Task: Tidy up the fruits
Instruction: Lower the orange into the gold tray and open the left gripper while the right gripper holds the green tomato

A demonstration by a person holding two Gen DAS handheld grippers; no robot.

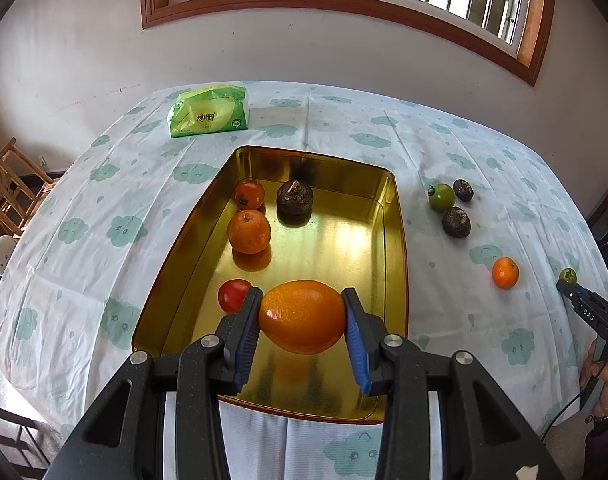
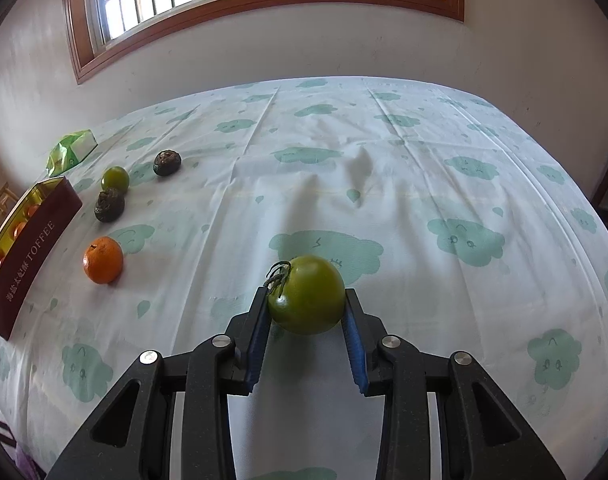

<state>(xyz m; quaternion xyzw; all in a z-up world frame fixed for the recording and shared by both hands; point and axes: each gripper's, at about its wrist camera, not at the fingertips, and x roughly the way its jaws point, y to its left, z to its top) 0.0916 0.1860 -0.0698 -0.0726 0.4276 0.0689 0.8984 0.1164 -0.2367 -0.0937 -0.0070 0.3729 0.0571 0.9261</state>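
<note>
The left gripper (image 1: pixel 302 302) is clamping a large glossy orange (image 1: pixel 302 316) between its blue ribbed pads, hanging over the near end of the shiny gold rectangular metal tin (image 1: pixel 395 240). To set it down well, I would be lowering it onto bare floor right of the smooth red tomato (image 1: pixel 232 295), then letting go gently so it is not rolling into the dimpled tangerine (image 1: pixel 249 232) or the rough dark brown water chestnut (image 1: pixel 294 199) further back. To the right, the right gripper (image 2: pixel 305 300) is pinching a smooth green tomato (image 2: pixel 307 295) with a dried stalk, seemingly just above the wrinkled cloud-print tablecloth (image 2: pixel 383 140), well apart from the tin.
</note>
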